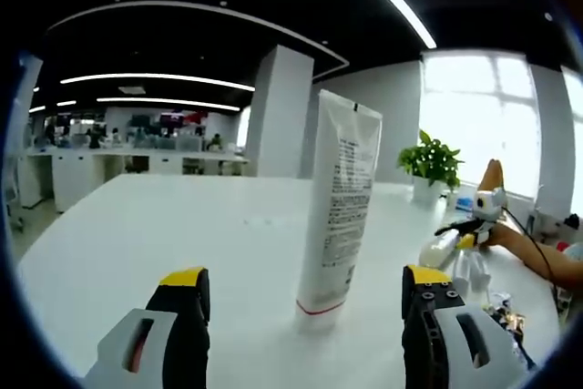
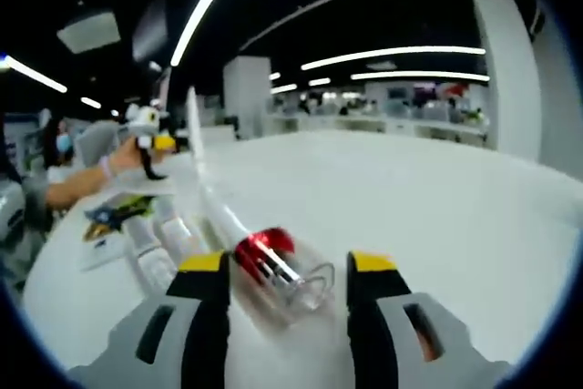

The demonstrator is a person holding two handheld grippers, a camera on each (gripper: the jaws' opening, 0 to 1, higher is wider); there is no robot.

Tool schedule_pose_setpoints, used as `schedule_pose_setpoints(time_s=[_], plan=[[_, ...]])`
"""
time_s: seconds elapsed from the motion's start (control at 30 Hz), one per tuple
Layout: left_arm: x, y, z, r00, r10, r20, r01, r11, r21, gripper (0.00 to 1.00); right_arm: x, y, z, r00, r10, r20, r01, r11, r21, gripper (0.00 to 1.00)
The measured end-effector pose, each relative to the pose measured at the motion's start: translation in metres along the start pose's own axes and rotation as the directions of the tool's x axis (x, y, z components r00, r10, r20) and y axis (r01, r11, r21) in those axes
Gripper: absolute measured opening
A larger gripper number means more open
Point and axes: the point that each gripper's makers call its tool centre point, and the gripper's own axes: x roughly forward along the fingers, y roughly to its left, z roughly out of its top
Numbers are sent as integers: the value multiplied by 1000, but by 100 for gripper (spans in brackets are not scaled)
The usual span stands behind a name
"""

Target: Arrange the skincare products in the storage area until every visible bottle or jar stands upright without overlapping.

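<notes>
Left gripper view: left tongs (image 1: 303, 302) released, jaws spread wide, touching nothing; white tube (image 1: 338, 207) stands upright on its cap on the white surface (image 1: 164, 234), between and just ahead of the jaws, red band at the base, printed text facing the camera; potted plant (image 1: 430, 163) further back on the right; a person's hand (image 1: 506, 232) at the right edge holds another yellow-tipped gripper (image 1: 463, 225) near a few small pale bottles (image 1: 460, 261), too blurred to tell upright or not.

Right gripper view: right tongs (image 2: 287, 275) released, jaws apart; a clear bottle (image 2: 278, 271) with a red collar lies tilted between the jaws, blurred, contact with the jaws unclear; more small white bottles (image 2: 159, 248) to the left on the surface.
</notes>
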Motion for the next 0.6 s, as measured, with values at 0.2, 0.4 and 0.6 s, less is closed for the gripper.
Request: schedule_pose_setpoints(time_s=[0.2,0.4,0.6], plan=[[-1,0,0,1000,1,6,-1,1000,-4,89,-2,4,-4,999,11,-40,-12,1000,-6,38],[-2,2,0,1000,6,8,-6,1000,-8,89,-1,21,-1,990,84,-111,-87,996,-16,27],[-4,3,2,1000,11,17,-11,1000,-19,89,-10,26,18,992,74,-106,-77,997,-21,26]])
